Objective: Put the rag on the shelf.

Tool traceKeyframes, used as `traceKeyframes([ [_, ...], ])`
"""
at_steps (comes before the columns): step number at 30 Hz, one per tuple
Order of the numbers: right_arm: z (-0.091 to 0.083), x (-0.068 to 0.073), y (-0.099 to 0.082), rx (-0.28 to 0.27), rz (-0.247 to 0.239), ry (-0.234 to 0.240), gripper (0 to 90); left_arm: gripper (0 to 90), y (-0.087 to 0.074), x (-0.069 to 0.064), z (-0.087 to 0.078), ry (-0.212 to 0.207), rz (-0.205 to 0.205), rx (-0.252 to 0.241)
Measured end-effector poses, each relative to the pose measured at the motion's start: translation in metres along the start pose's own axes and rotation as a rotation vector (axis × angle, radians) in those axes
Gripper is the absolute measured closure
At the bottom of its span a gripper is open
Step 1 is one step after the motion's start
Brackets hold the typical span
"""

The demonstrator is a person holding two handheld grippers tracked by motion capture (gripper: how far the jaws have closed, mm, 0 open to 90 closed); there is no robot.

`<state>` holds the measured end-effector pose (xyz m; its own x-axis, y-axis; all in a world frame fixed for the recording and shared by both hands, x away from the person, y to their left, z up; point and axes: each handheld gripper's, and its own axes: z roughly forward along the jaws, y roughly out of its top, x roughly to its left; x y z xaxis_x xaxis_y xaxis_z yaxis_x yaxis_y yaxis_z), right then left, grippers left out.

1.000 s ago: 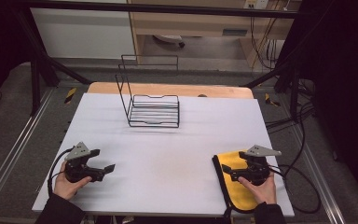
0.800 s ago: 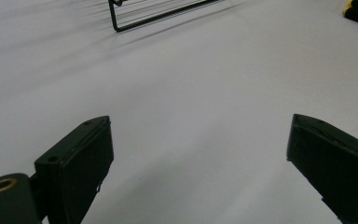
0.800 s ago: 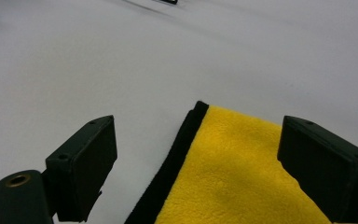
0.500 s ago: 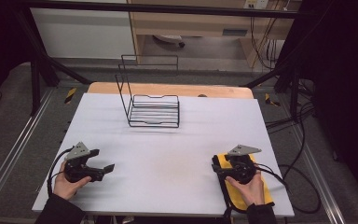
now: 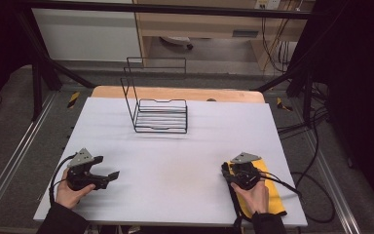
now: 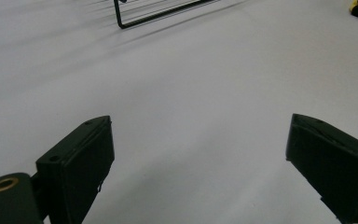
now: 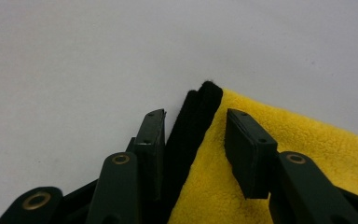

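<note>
Your left hand-held gripper (image 5: 108, 176) sits near the bench's (image 5: 185, 156) front left corner, well apart from your right hand-held gripper (image 5: 226, 171) at front right, which straddles the cloth's (image 5: 268, 195) far left corner. The wire rack (image 5: 158, 114) stands behind both, toward the bench's back edge.

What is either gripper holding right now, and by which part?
Nothing is held yet. The right gripper, closing, straddles the black-trimmed corner of the yellow fleece cloth; a gap remains at one finger. The left gripper is open over the white table.
</note>
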<state>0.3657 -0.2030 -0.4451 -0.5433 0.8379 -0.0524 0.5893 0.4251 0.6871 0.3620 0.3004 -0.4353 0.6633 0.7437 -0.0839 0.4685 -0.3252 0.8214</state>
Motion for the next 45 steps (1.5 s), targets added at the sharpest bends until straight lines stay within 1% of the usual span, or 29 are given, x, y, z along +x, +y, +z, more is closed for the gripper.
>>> traceKeyframes([
  [1,0.001,0.002,0.000,0.003,-0.018,-0.012,59.5,7.6,0.000,0.000,0.000,0.001,0.000,0.001],
  [3,0.001,0.003,0.000,0.009,-0.023,-0.023,60.4,7.6,0.000,0.000,0.000,0.002,-0.001,-0.001],
  [4,0.001,0.005,0.000,0.015,-0.036,-0.033,60.8,7.7,0.000,0.000,0.000,0.002,0.000,-0.001],
  [5,0.001,0.005,0.000,0.015,-0.036,-0.033,60.8,7.7,0.000,0.000,0.000,0.002,0.000,-0.001],
  [6,0.003,0.008,0.002,0.028,-0.054,-0.056,62.0,7.7,0.000,-0.001,0.000,0.004,0.001,0.000],
  [7,0.003,0.009,0.003,0.036,-0.060,-0.064,62.9,7.7,0.000,-0.001,0.000,0.004,0.002,0.001],
  [13,0.002,0.007,0.005,0.054,-0.055,-0.073,73.3,8.0,0.000,0.000,-0.001,0.005,0.002,0.000],
  [18,0.001,0.005,0.006,0.061,-0.037,-0.070,77.6,8.0,0.000,0.000,-0.001,0.005,0.003,0.000],
  [19,0.000,0.005,0.007,0.062,-0.026,-0.065,78.9,8.0,0.000,0.000,-0.001,0.005,0.003,-0.001],
  [23,-0.001,0.003,0.008,0.060,-0.011,-0.057,80.0,8.1,0.000,0.000,-0.002,0.007,0.000,-0.004],
  [24,-0.004,0.003,0.009,0.052,0.000,-0.050,80.5,8.2,0.001,0.000,-0.002,0.007,0.000,-0.005],
  [25,-0.004,0.003,0.009,0.052,0.000,-0.050,80.5,8.2,0.001,0.000,-0.002,0.007,0.001,-0.006],
  [28,-0.010,0.001,0.012,0.028,0.024,-0.019,81.3,8.3,0.001,0.000,-0.001,0.008,0.003,-0.003],
  [31,-0.013,0.001,0.014,0.017,0.029,-0.004,81.4,8.3,0.001,0.000,0.000,0.008,0.003,-0.002],
  [35,-0.014,0.009,0.022,0.000,0.014,0.021,81.6,8.3,0.001,0.000,0.000,0.010,0.003,-0.001],
  [36,-0.012,0.014,0.026,-0.004,0.008,0.041,81.6,8.3,0.001,-0.001,0.000,0.011,0.003,-0.001],
  [41,-0.006,0.025,0.037,-0.017,-0.004,0.065,81.6,8.3,0.001,-0.001,0.000,0.011,0.004,-0.001],
  [44,0.001,0.033,0.046,-0.025,-0.021,0.082,81.7,8.3,0.001,-0.001,0.000,0.010,0.005,-0.002],
  [45,0.004,0.036,0.049,-0.020,-0.032,0.085,81.6,8.3,0.001,-0.001,0.000,0.011,0.005,-0.002],
])
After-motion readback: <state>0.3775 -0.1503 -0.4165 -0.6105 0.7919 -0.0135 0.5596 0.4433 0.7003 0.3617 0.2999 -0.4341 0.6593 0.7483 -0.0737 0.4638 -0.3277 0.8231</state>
